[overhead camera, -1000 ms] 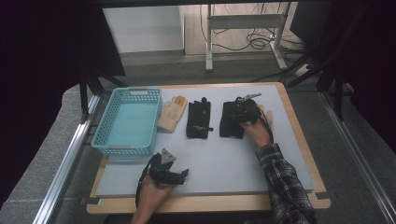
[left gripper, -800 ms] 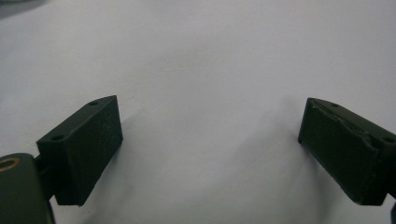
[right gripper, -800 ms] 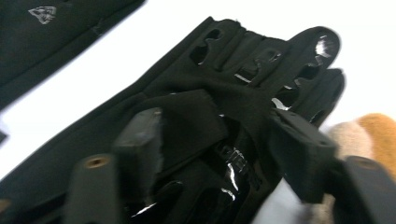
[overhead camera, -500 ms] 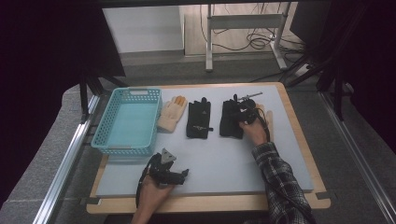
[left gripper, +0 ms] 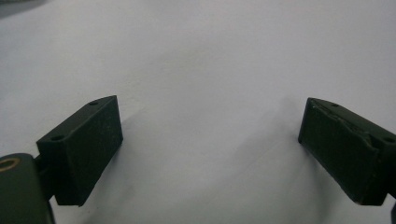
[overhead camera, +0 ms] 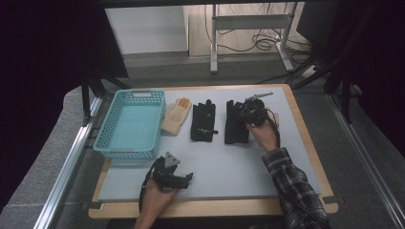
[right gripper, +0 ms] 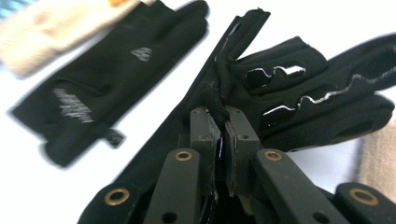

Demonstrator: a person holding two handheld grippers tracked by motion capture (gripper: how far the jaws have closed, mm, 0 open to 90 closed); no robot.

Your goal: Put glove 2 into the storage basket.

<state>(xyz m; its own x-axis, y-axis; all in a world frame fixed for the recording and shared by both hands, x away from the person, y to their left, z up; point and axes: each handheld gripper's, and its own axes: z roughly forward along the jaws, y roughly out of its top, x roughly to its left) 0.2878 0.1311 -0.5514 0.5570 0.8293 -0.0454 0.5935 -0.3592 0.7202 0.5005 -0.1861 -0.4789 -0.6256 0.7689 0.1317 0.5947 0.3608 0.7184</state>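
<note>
On my worktop [overhead camera: 286,157], right of the blue basket [overhead camera: 129,125], lies the black glove [right gripper: 299,88]; my right tongs [right gripper: 222,135] have just closed on its edge. My left tongs [left gripper: 210,140] gape wide, empty.

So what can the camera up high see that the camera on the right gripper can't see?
High view alone: the blue basket, the left gripper with its jaws open low over the white mat, and the person's checked sleeve.

Right gripper view alone: up close, the right gripper has just closed, pinching the edge of a black glove, with shiny wavy lines on its fingers.

Both: that pinched glove, the second black glove and the cream glove.
</note>
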